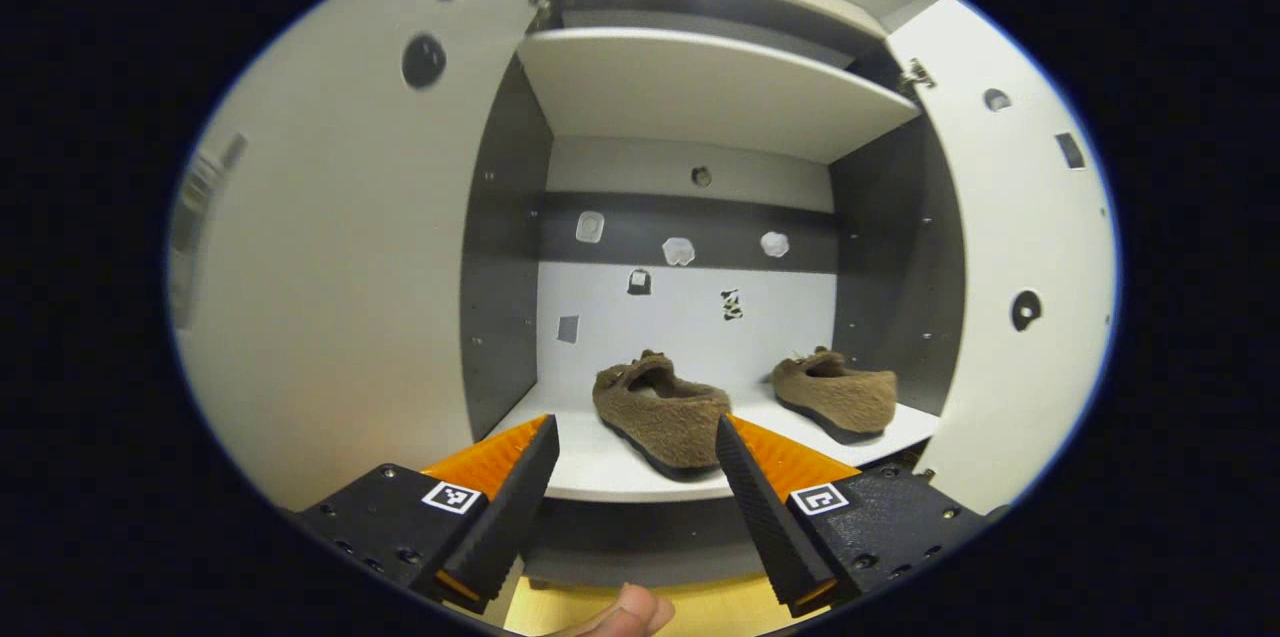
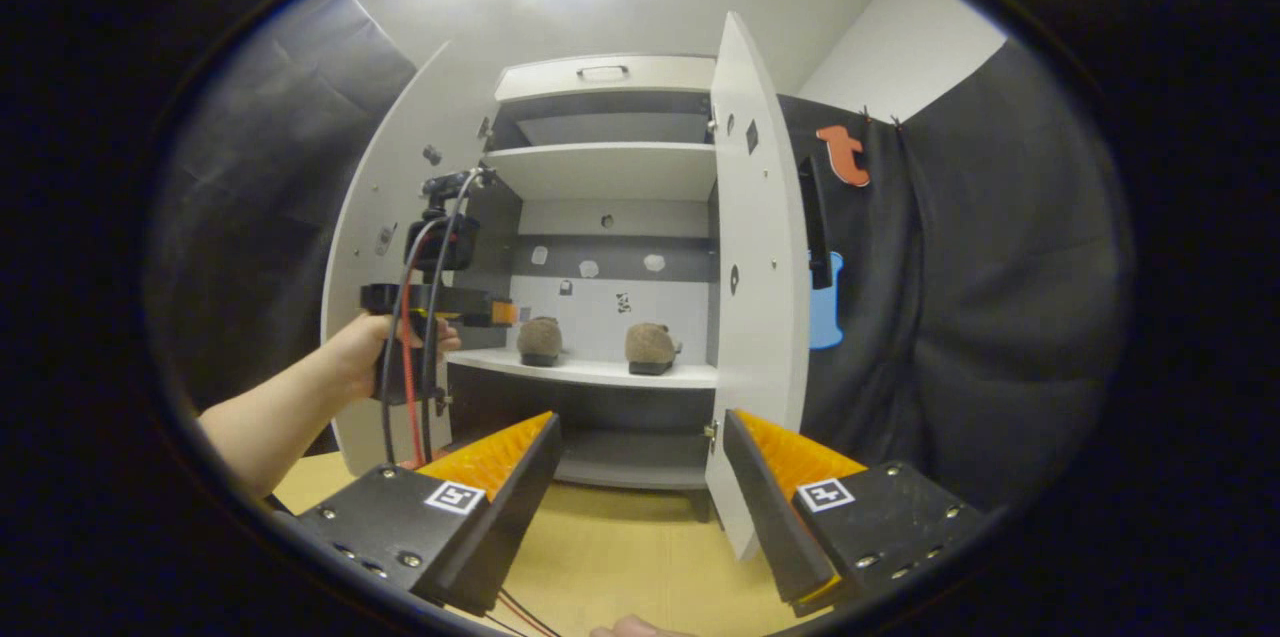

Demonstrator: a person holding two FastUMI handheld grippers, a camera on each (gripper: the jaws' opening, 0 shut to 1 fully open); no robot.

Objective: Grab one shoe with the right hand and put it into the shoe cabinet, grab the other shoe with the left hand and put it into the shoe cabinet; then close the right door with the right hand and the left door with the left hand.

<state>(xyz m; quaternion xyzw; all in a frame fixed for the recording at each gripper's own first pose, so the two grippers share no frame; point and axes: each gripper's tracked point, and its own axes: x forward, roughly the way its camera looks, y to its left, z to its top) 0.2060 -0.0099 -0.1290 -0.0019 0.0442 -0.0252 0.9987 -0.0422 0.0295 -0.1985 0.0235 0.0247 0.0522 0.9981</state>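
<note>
- Straight ahead of the left hand-held gripper (image 1: 632, 437), the shoe cabinet (image 1: 720, 87) stands with both doors swung wide; its fingers are spread apart and hold nothing.
- Both furry brown shoes sit on the lower shelf (image 1: 600, 462): the left shoe (image 1: 660, 412) just beyond the gap between the fingers, near the shelf's front edge, and the right shoe (image 1: 838, 392) farther off to the right, apart from it.
- Either side of this hand-held gripper, the left door (image 1: 330, 297) and the right door (image 1: 1030, 247) flank the opening.
- Farther back, the right hand-held gripper (image 2: 640, 432) is also wide open and empty, facing the cabinet from a distance.
- Just ahead of its right finger hangs the bottom corner of the right door, seen nearly edge-on.
- Ahead to its left, a hand (image 2: 375, 342) holds the other hand-held gripper in front of the shelf.
- Below it lies a pale wooden worktop (image 2: 620, 547); black cloth walls close in on both sides.
</note>
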